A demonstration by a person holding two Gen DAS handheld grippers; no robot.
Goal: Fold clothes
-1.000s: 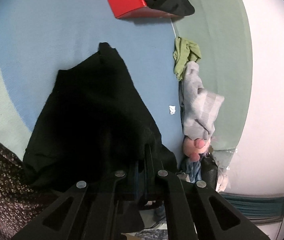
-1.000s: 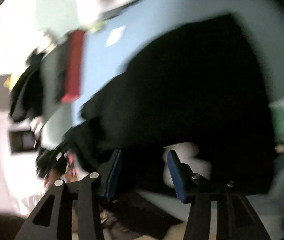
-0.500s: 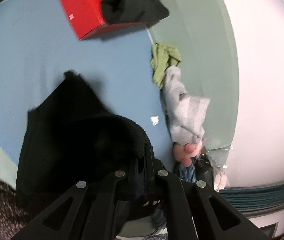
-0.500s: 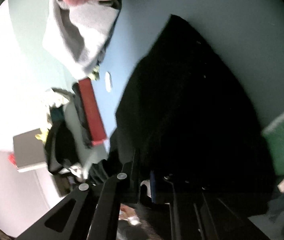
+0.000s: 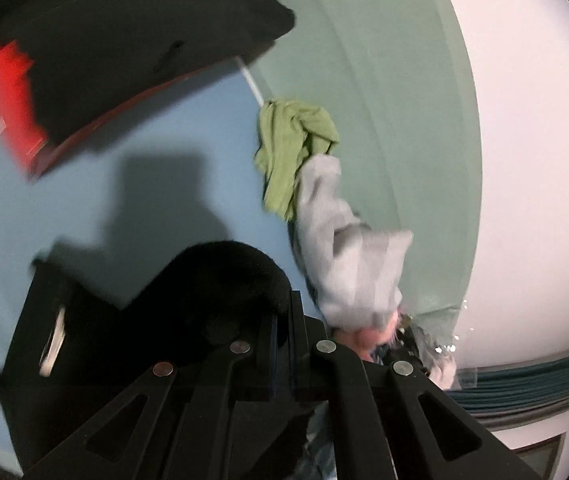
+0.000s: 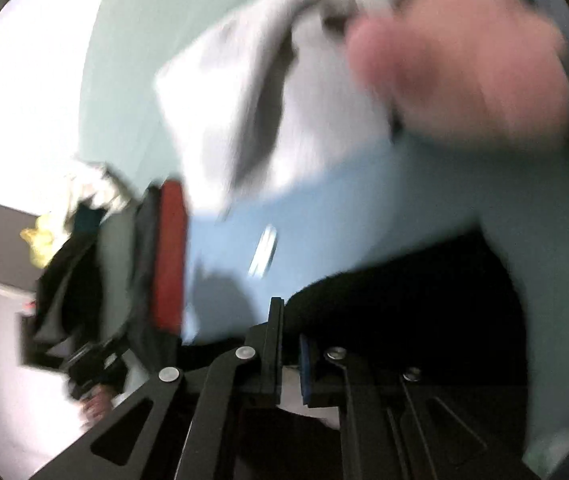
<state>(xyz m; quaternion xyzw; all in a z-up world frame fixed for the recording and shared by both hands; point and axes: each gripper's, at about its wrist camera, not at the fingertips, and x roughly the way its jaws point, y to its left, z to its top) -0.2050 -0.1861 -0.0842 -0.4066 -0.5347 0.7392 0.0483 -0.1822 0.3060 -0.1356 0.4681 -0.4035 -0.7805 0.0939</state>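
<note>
Now we pinch the black garment in both the left gripper and the right gripper, jaws pressed together on cloth. We hold two edges beside the grey garment, probably to fold it over.

Black garment: soft, matt cloth with a slightly fuzzy nap along the raised fold.

Left claw and right claw: matt black plastic frames with small bright metal rivets; the right claw's pads look like blue rubbery material.

Bed sheet: smooth, matt cloth, light blue, with pale green toward its far edge.

Grey garment: thick, soft knit-like cloth, matt.

Green cloth: thin, crumpled fabric.

Red box: smooth, faintly glossy surface, cardboard-like.
</note>
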